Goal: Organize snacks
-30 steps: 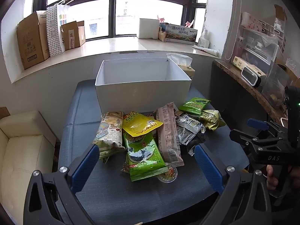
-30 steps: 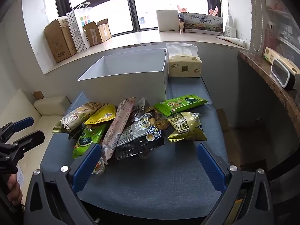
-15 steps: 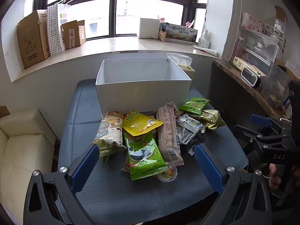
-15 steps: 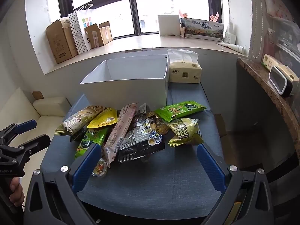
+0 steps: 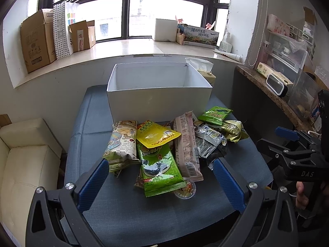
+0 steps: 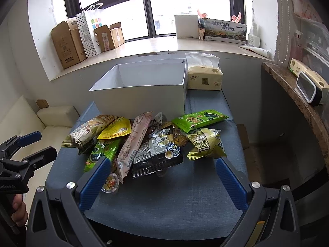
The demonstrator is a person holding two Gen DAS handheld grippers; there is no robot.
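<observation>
Snacks (image 5: 164, 146) heaped ahead of both gaping grippers — untouched.

Two black plastic handheld grippers: left gripper (image 5: 158, 182) and right gripper (image 6: 161, 180), each with ribbed blue finger pads (image 5: 93, 184), silver screw heads, triangular frame cut-outs. White "DAS" lettering on right unit's side. Bare-skinned hand (image 6: 19, 211) on grip.
</observation>
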